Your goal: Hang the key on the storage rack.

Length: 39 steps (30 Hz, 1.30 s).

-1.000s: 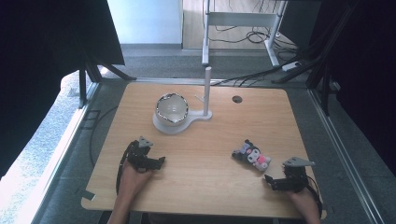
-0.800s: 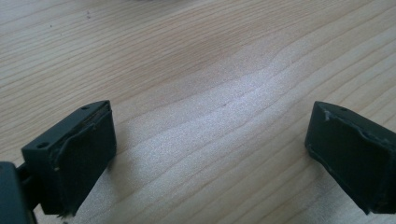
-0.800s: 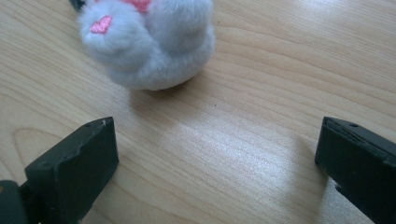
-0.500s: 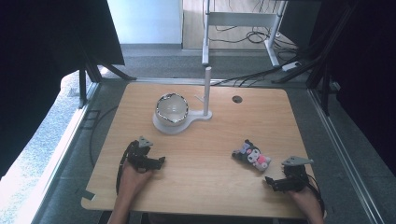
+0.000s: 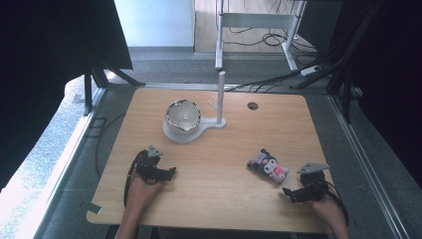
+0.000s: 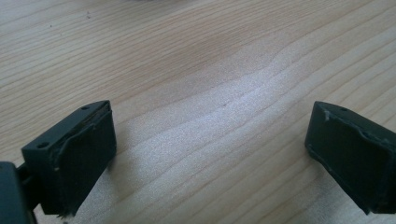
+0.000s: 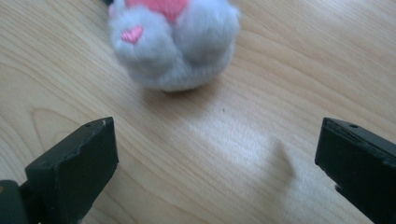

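A small plush toy (image 5: 267, 165), black, grey and pink, lies on the wooden table (image 5: 224, 149) at the front right. My right gripper (image 5: 287, 193) rests low on the table just right of and nearer than the toy, open. In the right gripper view the toy's white and pink end (image 7: 173, 42) lies a short way ahead of the open jaws, apart from them. My left gripper (image 5: 169, 174) sits at the front left, open over bare wood (image 6: 210, 126). A white bowl (image 5: 183, 115) stands on a white base with an upright post (image 5: 220, 97).
A round cable hole (image 5: 253, 106) sits in the table at the back right. Cables and a white frame (image 5: 259, 20) stand on the floor beyond the table. Dark curtains hang at both sides.
My right gripper has shifted slightly forward toward the plush toy. The left gripper has stayed put.
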Tool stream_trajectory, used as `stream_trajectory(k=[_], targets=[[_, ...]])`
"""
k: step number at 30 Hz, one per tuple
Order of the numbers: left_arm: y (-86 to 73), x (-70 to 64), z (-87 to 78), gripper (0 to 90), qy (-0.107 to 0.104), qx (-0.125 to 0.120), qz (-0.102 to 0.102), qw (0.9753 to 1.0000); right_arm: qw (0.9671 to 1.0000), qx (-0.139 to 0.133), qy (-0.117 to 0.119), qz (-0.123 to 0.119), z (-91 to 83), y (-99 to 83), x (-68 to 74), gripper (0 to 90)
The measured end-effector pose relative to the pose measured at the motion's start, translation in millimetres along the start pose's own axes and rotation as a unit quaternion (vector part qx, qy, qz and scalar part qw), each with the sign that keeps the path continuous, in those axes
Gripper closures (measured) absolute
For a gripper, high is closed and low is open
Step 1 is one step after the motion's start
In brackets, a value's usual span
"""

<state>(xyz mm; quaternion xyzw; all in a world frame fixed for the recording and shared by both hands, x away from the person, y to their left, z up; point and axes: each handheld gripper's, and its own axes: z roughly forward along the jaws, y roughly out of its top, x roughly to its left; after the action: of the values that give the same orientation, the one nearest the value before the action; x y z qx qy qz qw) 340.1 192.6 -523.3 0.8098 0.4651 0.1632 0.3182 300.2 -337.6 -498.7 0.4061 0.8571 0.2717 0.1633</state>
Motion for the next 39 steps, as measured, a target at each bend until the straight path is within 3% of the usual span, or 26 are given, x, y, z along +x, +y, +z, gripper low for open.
stream_trajectory(k=[8,20,24,28,36,37,38,39], targets=[[0.0,0.0,0.0,1.9,0.0,0.0,0.0,1.0,0.9997,0.021,0.012,-0.007,1.9,15.6,0.0,0.0],[0.0,0.0,0.0,1.9,0.0,0.0,0.0,1.0,0.9968,0.06,0.027,-0.046,2.7,46.2,0.8,1.0],[0.0,0.0,0.0,1.9,0.0,0.0,0.0,1.0,0.9944,0.074,0.03,-0.069,3.3,59.2,1.5,1.0],[0.0,0.0,0.0,1.9,0.0,0.0,0.0,1.0,0.9895,0.098,0.039,-0.098,8.5,76.2,5.2,3.9],[0.0,0.1,-0.1,1.9,0.0,0.0,0.0,1.0,0.9832,0.135,0.057,-0.109,22.9,94.8,6.4,8.4],[0.0,0.1,-0.1,1.9,0.0,0.0,0.0,1.0,0.9807,0.152,0.062,-0.107,27.7,98.1,6.3,10.2],[0.0,0.1,-0.1,1.9,0.0,0.0,0.0,1.0,0.9807,0.152,0.062,-0.107,27.7,98.1,6.3,10.2],[0.0,0.1,0.0,1.9,0.0,0.0,0.0,1.0,0.977,0.17,0.069,-0.109,32.3,101.3,6.8,13.8]])
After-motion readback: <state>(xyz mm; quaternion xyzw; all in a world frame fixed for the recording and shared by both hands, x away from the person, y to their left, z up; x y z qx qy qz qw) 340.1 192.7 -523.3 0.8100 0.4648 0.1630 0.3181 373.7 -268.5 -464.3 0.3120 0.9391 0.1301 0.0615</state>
